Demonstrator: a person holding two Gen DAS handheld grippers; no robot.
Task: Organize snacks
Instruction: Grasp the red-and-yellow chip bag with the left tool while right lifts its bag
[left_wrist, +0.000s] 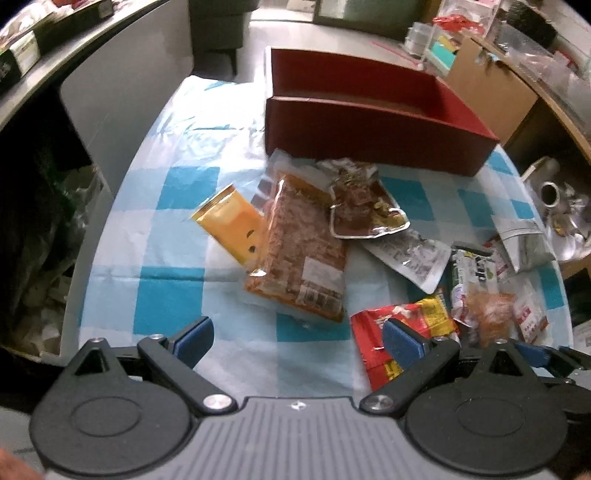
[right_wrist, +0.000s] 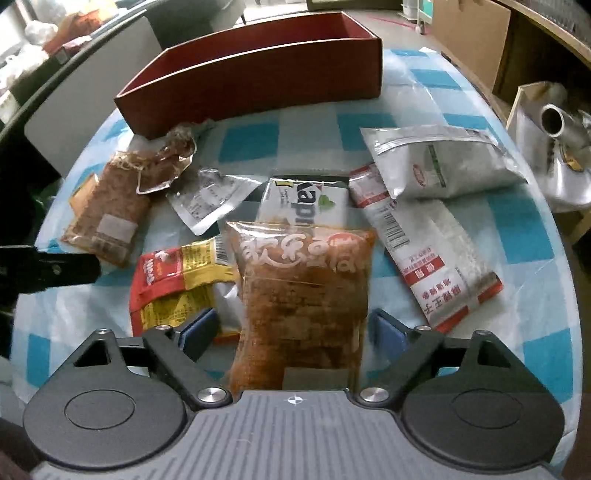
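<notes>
A red open box (left_wrist: 369, 144) (right_wrist: 258, 85) stands at the far side of a blue-checked cloth (left_wrist: 177, 280). Snack packs lie loose in front of it. My right gripper (right_wrist: 291, 328) straddles an orange-brown snack bag (right_wrist: 303, 295) that lies on top of other packs. A thin gap shows beside the left pad, so the jaws are not pressing on the bag. My left gripper (left_wrist: 297, 334) hovers open over bare cloth with nothing between its fingers. A red and yellow pack (left_wrist: 402, 325) (right_wrist: 173, 284) lies just beyond its right finger.
Also on the cloth are a yellow pack (left_wrist: 232, 225), a long orange bag (left_wrist: 303, 258), a brown foil pack (left_wrist: 365, 206), silver pouches (right_wrist: 443, 162) and a red-and-white bag (right_wrist: 432, 258). Cardboard boxes (left_wrist: 484, 85) and clutter stand off the table's right edge. A dark bin (left_wrist: 40, 229) sits at the left.
</notes>
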